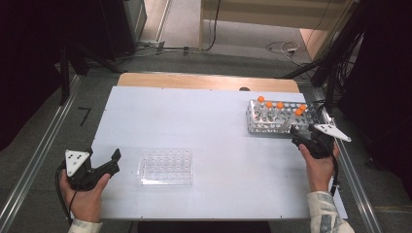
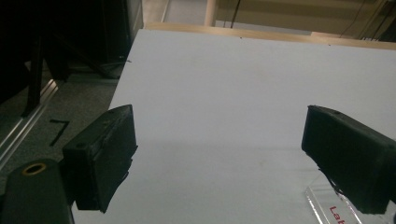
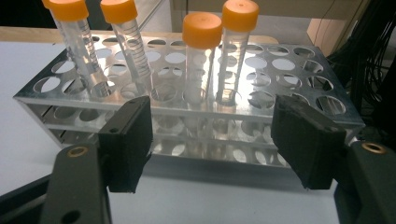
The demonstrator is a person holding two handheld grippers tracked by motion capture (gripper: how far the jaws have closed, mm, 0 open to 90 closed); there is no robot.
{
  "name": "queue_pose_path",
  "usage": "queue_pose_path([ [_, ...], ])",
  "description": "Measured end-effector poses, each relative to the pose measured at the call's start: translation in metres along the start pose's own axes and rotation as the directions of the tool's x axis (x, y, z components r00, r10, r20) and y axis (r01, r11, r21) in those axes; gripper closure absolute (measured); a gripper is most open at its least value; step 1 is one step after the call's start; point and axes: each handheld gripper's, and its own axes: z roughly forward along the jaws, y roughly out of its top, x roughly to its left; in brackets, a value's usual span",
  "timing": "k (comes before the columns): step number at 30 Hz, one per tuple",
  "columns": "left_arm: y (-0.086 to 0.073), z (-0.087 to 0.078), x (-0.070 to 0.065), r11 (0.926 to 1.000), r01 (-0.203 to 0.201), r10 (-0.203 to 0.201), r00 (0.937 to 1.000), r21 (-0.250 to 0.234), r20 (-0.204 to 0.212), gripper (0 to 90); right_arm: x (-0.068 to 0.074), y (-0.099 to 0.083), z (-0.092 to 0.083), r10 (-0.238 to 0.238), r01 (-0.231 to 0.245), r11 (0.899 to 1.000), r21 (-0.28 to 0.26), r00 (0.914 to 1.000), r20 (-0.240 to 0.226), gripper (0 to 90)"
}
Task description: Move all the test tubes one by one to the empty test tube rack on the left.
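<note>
- White tabletop (image 1: 214,126) lies mostly bare; my right gripper (image 1: 307,138) sits just before the perforated metal tube rack (image 1: 282,121), jaws apart around nothing.
- Nothing is lifted yet, I judge: the orange-capped clear plastic tubes (image 3: 201,60) all stand in the rack, and the clear plastic well plate (image 1: 166,166) is untouched.
- My left gripper (image 1: 109,162) waits open beside the plate.
- Rack crowds the far right edge; open room leftward.

I count five orange-capped tubes (image 1: 280,105) standing in one metal rack (image 1: 257,127) at the upper right of the high view. One clear well plate (image 1: 166,167) lies lower centre. I have two grippers: the left gripper (image 1: 114,160) and the right gripper (image 1: 297,136).
</note>
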Motion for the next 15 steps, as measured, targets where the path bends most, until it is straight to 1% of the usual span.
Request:
queue_pose_path([
  [3, 0.0, 0.0, 0.0, 1.0, 0.0, 0.0, 1.0, -0.002, 0.001, 10.3, 0.002, 0.005, 0.006, -0.011, 0.011, 1.0, -0.004, 0.9999, -0.001, 38.1],
  [4, 0.0, 0.0, 0.0, 1.0, 0.0, 0.0, 1.0, -0.002, 0.001, 10.3, 0.002, 0.005, 0.006, -0.011, 0.011, 1.0, -0.004, 0.9999, -0.001, 38.1],
  [5, 0.0, 0.0, 0.0, 1.0, 0.0, 0.0, 1.0, -0.002, 0.001, 10.3, 0.002, 0.006, 0.007, -0.016, 0.016, 1.0, -0.006, 0.9999, 0.001, 40.8],
  [6, 0.0, 0.0, 0.0, 1.0, 0.0, 0.0, 1.0, -0.002, 0.002, 10.4, 0.003, 0.009, 0.011, -0.011, 0.011, 1.0, -0.008, 0.9999, 0.003, 46.9],
  [7, 0.0, 0.0, 0.0, 1.0, 0.002, -0.002, 1.0, -0.002, 0.001, 10.4, 0.003, 0.009, 0.011, -0.011, 0.011, 1.0, -0.008, 0.9999, 0.003, 46.9],
  [8, 0.0, 0.0, 0.0, 1.0, 0.002, -0.002, 1.0, -0.003, 0.002, 10.4, 0.002, 0.01, 0.015, -0.001, 0.001, 1.0, -0.003, 1.0, -0.003, 50.5],
  [9, 0.0, 0.0, 0.0, 1.0, 0.002, -0.002, 1.0, -0.006, 0.004, 10.4, 0.002, 0.011, 0.017, 0.002, -0.002, 1.0, -0.001, 1.0, 0.002, 51.0],
  [12, 0.0, 0.0, 0.0, 1.0, 0.001, -0.001, 1.0, -0.006, 0.004, 10.5, 0.001, 0.012, 0.02, 0.014, -0.014, 1.0, -0.001, 0.9999, -0.002, 52.6],
  [13, 0.0, 0.0, 0.0, 1.0, 0.002, -0.002, 1.0, -0.004, 0.004, 10.5, 0.0, 0.012, 0.022, 0.026, -0.026, 1.0, -0.004, 0.9996, -0.004, 54.9],
  [15, 0.0, 0.0, 0.0, 1.0, 0.003, -0.003, 1.0, -0.003, 0.005, 10.5, 0.0, 0.013, 0.025, 0.028, -0.028, 1.0, -0.001, 0.9996, -0.004, 56.4],
])
